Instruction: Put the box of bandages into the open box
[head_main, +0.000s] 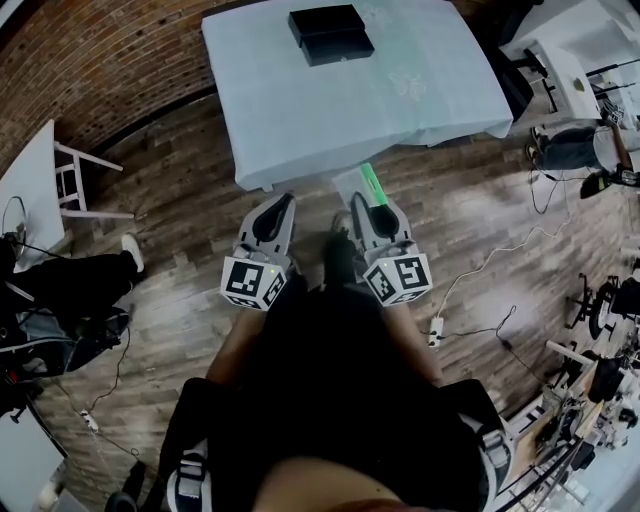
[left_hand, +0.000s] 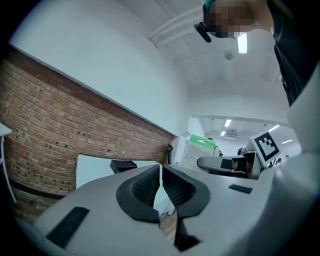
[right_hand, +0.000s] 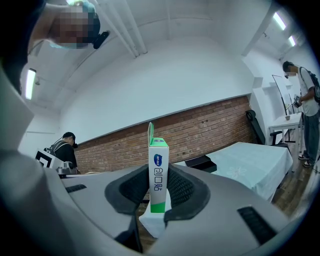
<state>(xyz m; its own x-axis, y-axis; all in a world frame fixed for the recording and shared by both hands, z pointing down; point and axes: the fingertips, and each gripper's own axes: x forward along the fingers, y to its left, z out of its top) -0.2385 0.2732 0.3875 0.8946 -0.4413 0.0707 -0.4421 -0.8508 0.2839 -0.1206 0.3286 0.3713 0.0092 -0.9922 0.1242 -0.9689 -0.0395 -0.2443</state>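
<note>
The bandage box (right_hand: 159, 176), white with a green top and bottom, stands upright between the pads of my right gripper (right_hand: 159, 192), which is shut on it. In the head view its green end (head_main: 374, 184) pokes out ahead of my right gripper (head_main: 365, 210), just short of the table's near edge. The open black box (head_main: 330, 34) sits at the far side of the table (head_main: 300, 110), which has a pale cloth. My left gripper (head_main: 280, 210) hangs beside the right one, its jaws shut on nothing (left_hand: 160, 185). From the left gripper view the black box (left_hand: 123, 164) shows low on the table.
A white chair (head_main: 75, 175) and a seated person's legs (head_main: 75, 280) are at the left. Cables and a power strip (head_main: 437, 328) lie on the wooden floor at the right. Another person (right_hand: 302, 112) stands by a white table far right. A brick wall runs behind.
</note>
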